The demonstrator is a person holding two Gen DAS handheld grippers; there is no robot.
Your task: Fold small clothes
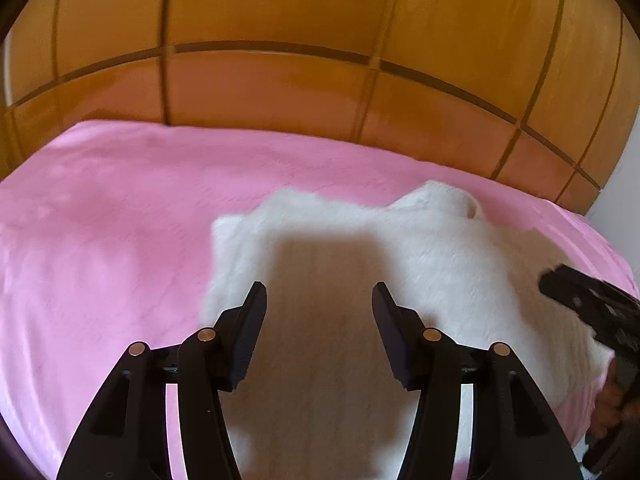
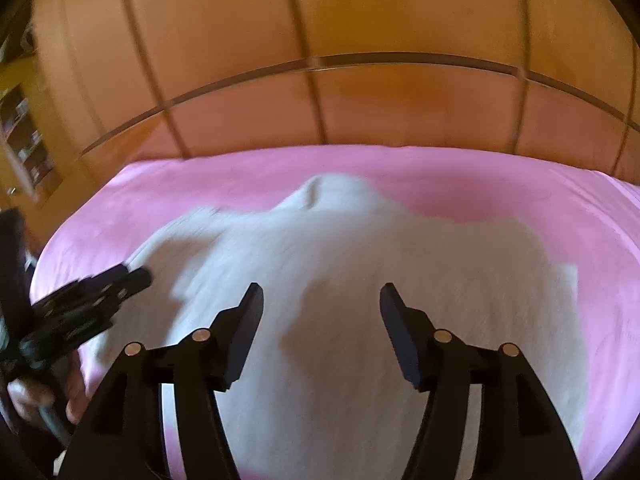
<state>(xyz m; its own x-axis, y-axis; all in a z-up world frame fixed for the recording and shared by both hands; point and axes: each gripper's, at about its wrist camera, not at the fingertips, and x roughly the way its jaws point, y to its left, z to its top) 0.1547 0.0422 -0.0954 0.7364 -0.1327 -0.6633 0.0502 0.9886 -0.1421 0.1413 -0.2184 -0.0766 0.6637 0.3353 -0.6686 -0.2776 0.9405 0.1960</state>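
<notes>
A white fleece top (image 2: 360, 280) is lying spread flat on the pink bed (image 1: 100, 220), collar toward the headboard edge. Both tools, left (image 1: 319, 294) and right (image 2: 321, 296), are hovering wide and empty (folding seemingly not begun); next, probably pinching a side edge.

Bare pink bedsheet (image 1: 100, 220) left of the white garment (image 1: 340, 260) — wooden headboard (image 1: 280, 92) walls the far edge

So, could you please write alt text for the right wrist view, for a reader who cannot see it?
A white fuzzy garment lies spread flat on a pink bed cover, with the open right gripper hovering just above it. The left gripper enters from the left edge over the garment's side, and a wooden panelled wall stands behind the bed.
</notes>
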